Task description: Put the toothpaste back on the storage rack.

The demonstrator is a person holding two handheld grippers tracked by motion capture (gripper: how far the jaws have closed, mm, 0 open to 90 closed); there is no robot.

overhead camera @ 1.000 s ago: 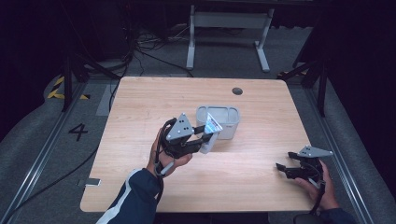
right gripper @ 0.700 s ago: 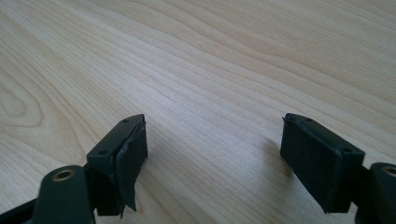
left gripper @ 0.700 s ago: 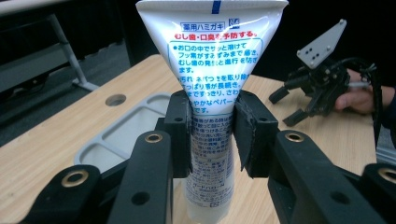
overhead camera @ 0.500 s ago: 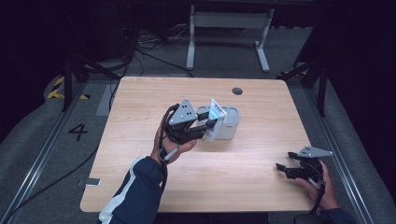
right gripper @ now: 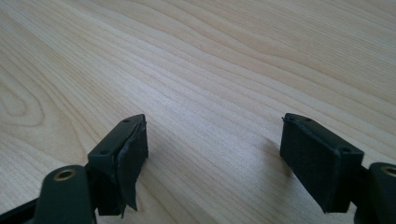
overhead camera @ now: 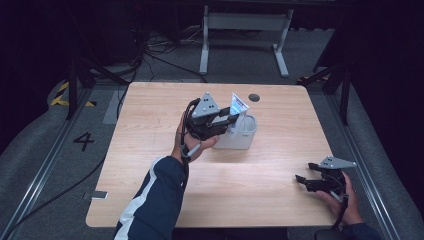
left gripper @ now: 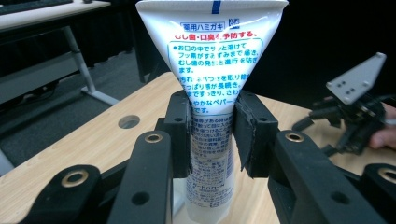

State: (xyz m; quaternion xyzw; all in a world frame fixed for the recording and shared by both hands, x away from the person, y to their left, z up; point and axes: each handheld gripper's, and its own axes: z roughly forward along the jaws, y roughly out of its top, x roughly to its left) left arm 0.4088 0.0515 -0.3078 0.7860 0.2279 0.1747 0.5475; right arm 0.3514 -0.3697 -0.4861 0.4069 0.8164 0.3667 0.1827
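Observation:
A white toothpaste tube [left gripper: 212, 79] with blue and red print stands crimped end up, pinched between the pads of my left gripper [left gripper: 212, 135]. In the high view that left gripper [overhead camera: 231, 119] holds the tube [overhead camera: 238, 104] over a white rectangular cup [overhead camera: 240, 134] near the table's middle; the tube's lower end is inside or just above the cup, I cannot tell which. My right gripper [overhead camera: 304, 181] rests low at the table's front right, open, its pads [right gripper: 133, 142] wide apart over bare wood with nothing between them.
The wooden table [overhead camera: 150, 145] has a round cable hole [overhead camera: 254, 97] near its far edge. Beyond it stand a white desk frame [overhead camera: 245, 22] and floor cables. A metal rail [overhead camera: 45, 170] runs along the left.
My left gripper has carried the toothpaste tube to the right and farther back, from beside the cup to over it. The right gripper has stayed put.

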